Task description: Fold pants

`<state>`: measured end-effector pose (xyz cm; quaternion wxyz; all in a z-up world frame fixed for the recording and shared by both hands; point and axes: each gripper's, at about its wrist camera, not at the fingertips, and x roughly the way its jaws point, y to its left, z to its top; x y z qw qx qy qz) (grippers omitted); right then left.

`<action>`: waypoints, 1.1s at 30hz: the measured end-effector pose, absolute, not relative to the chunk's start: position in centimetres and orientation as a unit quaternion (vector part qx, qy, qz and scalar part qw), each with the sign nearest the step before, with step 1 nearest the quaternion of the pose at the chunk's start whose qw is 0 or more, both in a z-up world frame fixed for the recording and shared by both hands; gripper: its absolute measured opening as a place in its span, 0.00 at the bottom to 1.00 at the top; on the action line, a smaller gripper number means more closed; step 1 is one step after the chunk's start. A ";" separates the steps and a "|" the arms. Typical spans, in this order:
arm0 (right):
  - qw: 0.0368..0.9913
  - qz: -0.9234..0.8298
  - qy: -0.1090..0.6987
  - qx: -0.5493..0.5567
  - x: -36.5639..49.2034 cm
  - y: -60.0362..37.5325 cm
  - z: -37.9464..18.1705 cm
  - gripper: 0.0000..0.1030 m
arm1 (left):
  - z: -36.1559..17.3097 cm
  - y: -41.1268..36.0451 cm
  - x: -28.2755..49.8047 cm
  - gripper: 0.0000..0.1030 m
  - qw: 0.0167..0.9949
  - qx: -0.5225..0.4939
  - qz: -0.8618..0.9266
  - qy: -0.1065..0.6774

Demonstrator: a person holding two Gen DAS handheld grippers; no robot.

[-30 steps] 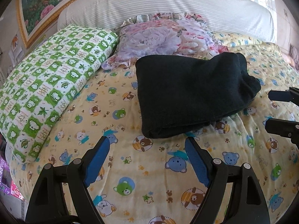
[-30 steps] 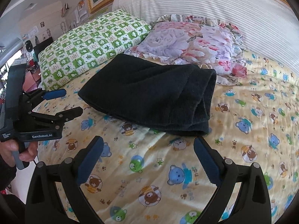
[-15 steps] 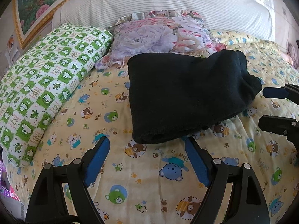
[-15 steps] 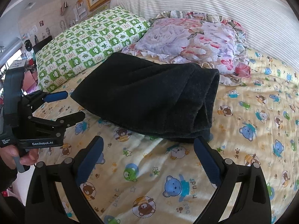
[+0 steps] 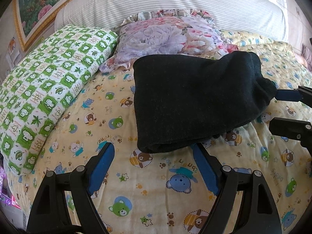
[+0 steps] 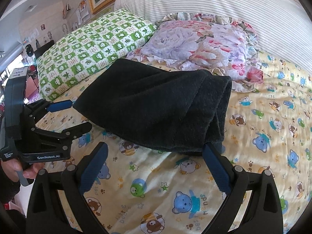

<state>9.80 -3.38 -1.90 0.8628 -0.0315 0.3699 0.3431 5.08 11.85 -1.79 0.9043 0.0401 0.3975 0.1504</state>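
Observation:
Dark folded pants (image 5: 195, 101) lie on the bear-print sheet (image 5: 175, 185), in front of the pillows. My left gripper (image 5: 151, 151) is open, its blue-padded fingers straddling the pants' near-left corner just short of the cloth. In the right wrist view the pants (image 6: 156, 105) show stacked fold layers at their right end. My right gripper (image 6: 155, 149) is open at that near edge, its right finger beside the thick folded end. Each gripper also appears in the other's view: the right gripper (image 5: 275, 110) at the pants' right end, the left gripper (image 6: 80, 115) at the left corner. Neither holds cloth.
A green checked pillow (image 5: 44, 97) lies along the left, and a floral pillow (image 5: 167, 37) sits behind the pants against the striped headboard (image 5: 175, 2). A hand (image 6: 17, 167) grips the left tool. The bed's left edge drops off beside the green pillow.
Both grippers have moved forward towards the pants, which now fill more of each view. The pants lie as before and both grippers stay open.

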 end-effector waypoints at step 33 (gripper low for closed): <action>0.866 0.340 0.365 -0.022 10.1 -3.4 -1.6 0.95 | -1.6 11.8 5.7 0.81 0.906 0.047 0.146 0.394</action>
